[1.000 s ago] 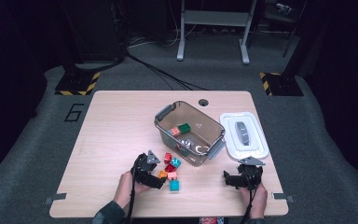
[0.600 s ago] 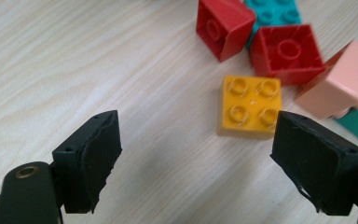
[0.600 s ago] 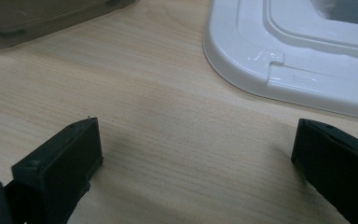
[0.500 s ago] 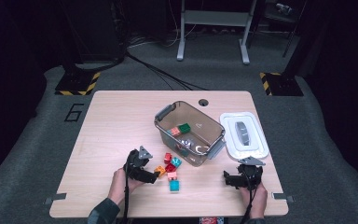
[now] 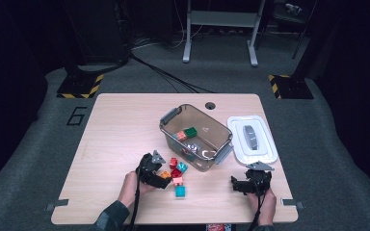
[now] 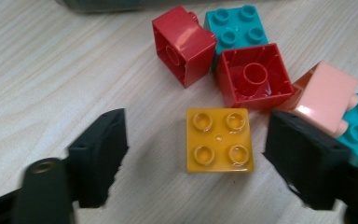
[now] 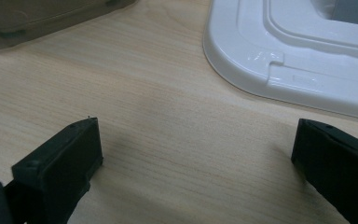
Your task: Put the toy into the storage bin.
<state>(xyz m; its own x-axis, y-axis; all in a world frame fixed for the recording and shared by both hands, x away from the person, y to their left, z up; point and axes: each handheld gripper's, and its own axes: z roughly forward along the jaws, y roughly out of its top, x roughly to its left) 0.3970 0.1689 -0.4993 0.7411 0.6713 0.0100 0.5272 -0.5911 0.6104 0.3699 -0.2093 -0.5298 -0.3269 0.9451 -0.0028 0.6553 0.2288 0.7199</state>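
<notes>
Yellow brick untouched between closing left gripper jaws; right gripper wide.

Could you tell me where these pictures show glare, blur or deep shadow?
High view: the table is lit, the room around it dark. Left gripper view: yellow brick sharp, near jaws soft, shadows beside them. Right gripper view: glare on the white lid.

the left gripper straddles the yellow brick; its jaws have just been closing, with bare wood left on one side and the other jaw close to the brick and the pink brick. two red bricks and a teal brick crowd the far side. the right gripper has open tabletop ahead, bounded by the white lid and the bin.
</notes>
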